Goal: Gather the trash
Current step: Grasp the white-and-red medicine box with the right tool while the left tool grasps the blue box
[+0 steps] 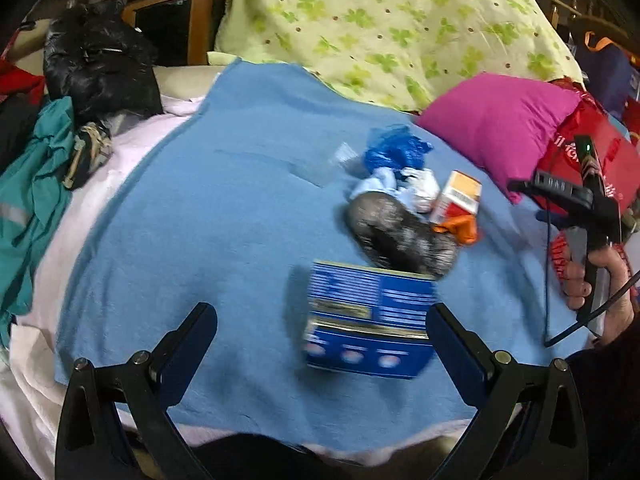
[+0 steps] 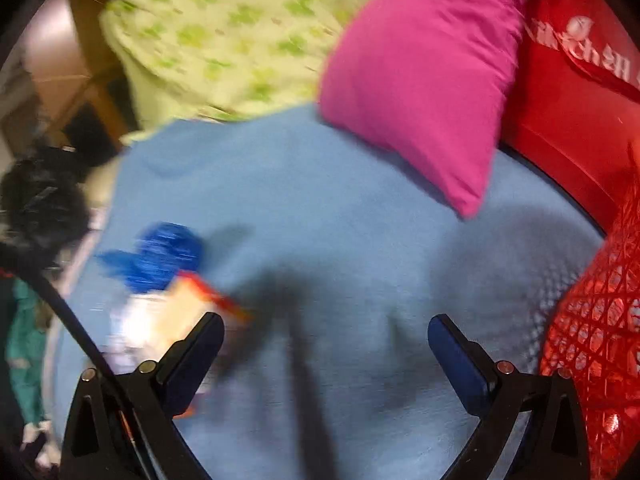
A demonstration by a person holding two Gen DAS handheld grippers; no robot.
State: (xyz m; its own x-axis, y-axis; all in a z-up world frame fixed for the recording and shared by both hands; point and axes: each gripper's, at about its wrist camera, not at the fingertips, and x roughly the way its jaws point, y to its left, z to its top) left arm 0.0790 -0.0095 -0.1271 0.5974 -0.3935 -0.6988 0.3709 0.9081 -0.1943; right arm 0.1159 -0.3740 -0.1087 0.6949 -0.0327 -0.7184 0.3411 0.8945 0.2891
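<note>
A pile of trash lies on a blue blanket (image 1: 224, 240): a blue printed box (image 1: 368, 320), a dark grey crumpled wrapper (image 1: 396, 236), an orange-and-red small carton (image 1: 458, 198), white and pale blue scraps (image 1: 404, 186), and a blue plastic bag (image 1: 394, 150). My left gripper (image 1: 320, 320) is open, and the blue box sits just inside its right finger. My right gripper (image 2: 326, 332) is open over bare blanket, with the blurred blue bag (image 2: 168, 256) and the carton (image 2: 192, 300) off its left finger. In the left wrist view a hand (image 1: 600, 280) holds the right tool at the far right.
A magenta pillow (image 2: 420, 80) and a red bag (image 2: 580, 100) lie at the right, with a red mesh basket (image 2: 600, 340) beside them. A green floral cover (image 1: 380, 20) lies behind. A black bag (image 1: 100, 64) and teal clothing (image 1: 32, 200) are at the left.
</note>
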